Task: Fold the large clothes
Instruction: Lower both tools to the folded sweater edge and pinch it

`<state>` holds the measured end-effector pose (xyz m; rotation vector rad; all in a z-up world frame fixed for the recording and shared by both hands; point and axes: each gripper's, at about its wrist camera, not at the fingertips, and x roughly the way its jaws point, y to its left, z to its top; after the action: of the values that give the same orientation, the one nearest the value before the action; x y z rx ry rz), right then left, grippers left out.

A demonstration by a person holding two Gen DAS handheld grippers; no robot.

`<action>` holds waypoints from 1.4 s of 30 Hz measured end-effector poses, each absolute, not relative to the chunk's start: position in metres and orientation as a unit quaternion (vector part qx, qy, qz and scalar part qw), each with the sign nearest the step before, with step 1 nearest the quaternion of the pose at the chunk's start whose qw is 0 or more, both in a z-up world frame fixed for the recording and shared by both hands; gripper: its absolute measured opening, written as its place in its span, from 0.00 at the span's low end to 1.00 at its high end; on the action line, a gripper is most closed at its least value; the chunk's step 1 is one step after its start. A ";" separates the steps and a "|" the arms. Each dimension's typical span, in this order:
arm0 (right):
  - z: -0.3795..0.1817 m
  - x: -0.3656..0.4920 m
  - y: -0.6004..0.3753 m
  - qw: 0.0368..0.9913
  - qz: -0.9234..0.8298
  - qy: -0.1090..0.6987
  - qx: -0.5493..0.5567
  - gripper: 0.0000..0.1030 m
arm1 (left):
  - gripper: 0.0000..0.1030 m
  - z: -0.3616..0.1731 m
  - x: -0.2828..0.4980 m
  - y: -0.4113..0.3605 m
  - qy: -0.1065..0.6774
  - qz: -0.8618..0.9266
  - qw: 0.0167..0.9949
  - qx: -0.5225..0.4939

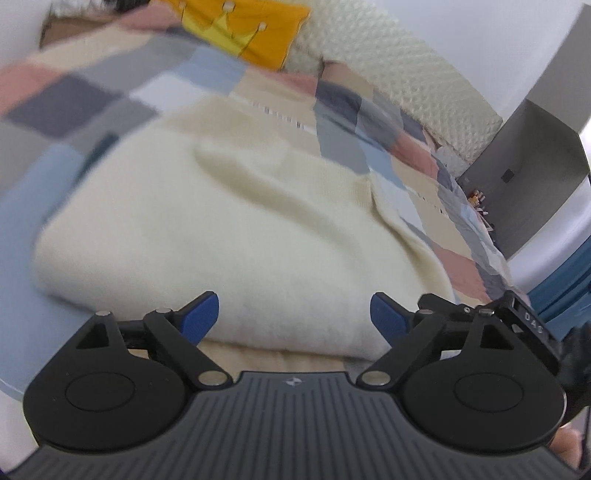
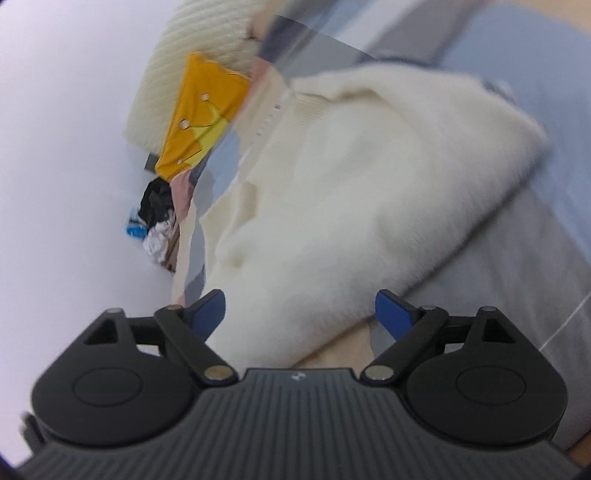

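The cream sweater [image 1: 221, 221] lies on the bed, already doubled into a thick, fluffy bundle, and it sits directly ahead of both my grippers, just past the fingertips. From my left gripper [image 1: 294, 317] the bundle's near folded edge runs left to right across the view, square to my fingers, with its long axis stretching away toward the far pillows. From my right gripper [image 2: 300, 314] the same sweater [image 2: 351, 184] slants from the near left up to the far right, so I meet it at its near corner rather than square on. Both grippers stand wide apart with nothing between the blue pads; neither presses on the cloth. I judge the left one better lined up with the edge for the next fold, though both seem about equally near. Under the sweater spreads a patchwork quilt [image 1: 92, 96] of grey, blue and pink squares, and beyond it lie an orange cushion [image 1: 255, 29] and a textured cream pillow [image 1: 388, 70].
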<state>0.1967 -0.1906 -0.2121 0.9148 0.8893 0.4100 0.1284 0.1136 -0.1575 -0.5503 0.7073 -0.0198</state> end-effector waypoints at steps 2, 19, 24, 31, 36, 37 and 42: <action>-0.225 0.198 -0.193 0.760 0.180 0.422 0.460 0.88 | 0.89 -0.167 0.135 0.117 0.360 -0.013 0.885 -0.293; -0.272 0.202 -0.205 0.680 0.102 0.410 0.599 0.88 | 0.89 -0.246 0.156 0.184 0.353 0.044 0.760 -0.544; -0.271 0.201 -0.219 0.683 0.086 0.391 0.612 0.85 | 0.88 -0.250 0.150 0.199 0.317 0.085 0.753 -0.571; -0.268 0.191 -0.233 0.715 0.019 0.369 0.593 0.57 | 0.52 -0.252 0.157 0.210 0.310 0.106 0.755 -0.567; -0.265 0.187 -0.234 0.722 0.023 0.364 0.589 0.45 | 0.37 -0.239 0.157 0.214 0.303 0.113 0.778 -0.538; -0.263 0.186 -0.235 0.723 0.024 0.363 0.587 0.42 | 0.35 -0.236 0.157 0.213 0.301 0.114 0.782 -0.533; -0.250 0.183 -0.233 0.744 0.033 0.353 0.567 0.37 | 0.31 -0.219 0.150 0.211 0.278 0.112 0.805 -0.513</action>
<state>0.1833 -0.2328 -0.2499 1.2425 0.7726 0.0729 0.1497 0.2107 -0.2189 -1.0977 0.5951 0.2403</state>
